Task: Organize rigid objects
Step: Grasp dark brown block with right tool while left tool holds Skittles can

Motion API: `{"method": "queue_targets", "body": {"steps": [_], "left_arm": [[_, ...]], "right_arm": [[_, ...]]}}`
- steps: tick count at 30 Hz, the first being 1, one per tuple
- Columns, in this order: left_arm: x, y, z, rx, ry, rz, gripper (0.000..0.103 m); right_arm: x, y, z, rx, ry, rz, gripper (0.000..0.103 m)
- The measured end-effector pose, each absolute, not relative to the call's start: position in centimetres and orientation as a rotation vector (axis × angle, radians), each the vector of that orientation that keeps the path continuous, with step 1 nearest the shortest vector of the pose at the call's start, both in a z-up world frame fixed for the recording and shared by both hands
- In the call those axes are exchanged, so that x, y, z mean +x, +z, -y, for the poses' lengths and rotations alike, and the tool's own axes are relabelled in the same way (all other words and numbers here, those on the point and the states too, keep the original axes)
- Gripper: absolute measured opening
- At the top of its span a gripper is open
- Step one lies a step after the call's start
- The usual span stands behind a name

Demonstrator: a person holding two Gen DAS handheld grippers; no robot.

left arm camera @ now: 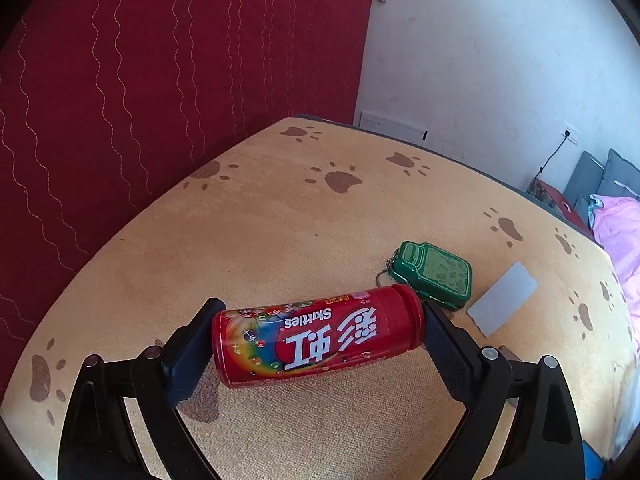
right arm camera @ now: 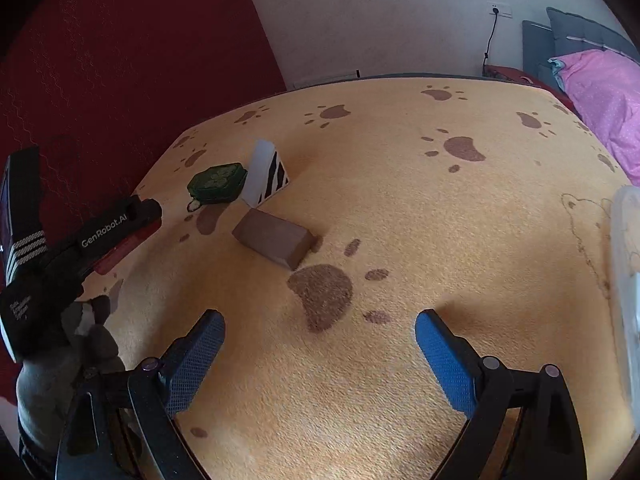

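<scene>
The left tool (left arm camera: 318, 338) grips a red Skittles can (left arm camera: 318, 336) end to end, one pad on its base and one on its cap, so the can lies crosswise between the fingers in the lower middle of the left wrist view, apparently lifted just clear of the counter (left arm camera: 280, 220). Holding it by its flat ends probably keeps the round body from rolling out.

Just behind the can, right of centre, a green tin (left arm camera: 434, 274) lies flat, with a grey card (left arm camera: 502, 299) beside it.

The right tool (right arm camera: 320, 344) is wide open and holds nothing, poised low over bare counter. In its view a brown block (right arm camera: 274, 237) lies left of centre, with the tin and a striped card beyond. A clear bin (right arm camera: 626, 280) at the right edge looks the likely destination.
</scene>
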State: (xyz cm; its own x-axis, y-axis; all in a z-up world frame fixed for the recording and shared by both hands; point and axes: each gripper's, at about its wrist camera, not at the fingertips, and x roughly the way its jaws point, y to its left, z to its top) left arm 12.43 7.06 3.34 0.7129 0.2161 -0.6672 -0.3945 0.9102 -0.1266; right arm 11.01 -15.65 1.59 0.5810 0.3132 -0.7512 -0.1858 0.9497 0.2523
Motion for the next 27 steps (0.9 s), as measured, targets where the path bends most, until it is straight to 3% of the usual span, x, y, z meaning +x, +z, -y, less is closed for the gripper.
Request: {"method": "queue_targets", "body": {"steps": [9,16,24,27], "left_arm": [[12.1,3.4,-9.3,-0.341,0.374,-0.703,0.096],[12.1,3.0,-10.0,-0.381,0.382,-0.718,0.096],[12.4,2.8,-9.9,-0.384,0.375,-0.731,0.096],[12.4,2.7,-9.9,-0.384,0.374,-0.732,0.096]], "right_arm": [[13.2,1.5,11.2,0.103,0.268,-0.862,0.097],[14.9,1.2,9.9,0.086,0.197,-0.852,0.085],[15.7,1.0,9.2,0.041,0.158,-0.854,0.082],[15.7,1.0,9.0,0.017,0.145,-0.853,0.076]]}}
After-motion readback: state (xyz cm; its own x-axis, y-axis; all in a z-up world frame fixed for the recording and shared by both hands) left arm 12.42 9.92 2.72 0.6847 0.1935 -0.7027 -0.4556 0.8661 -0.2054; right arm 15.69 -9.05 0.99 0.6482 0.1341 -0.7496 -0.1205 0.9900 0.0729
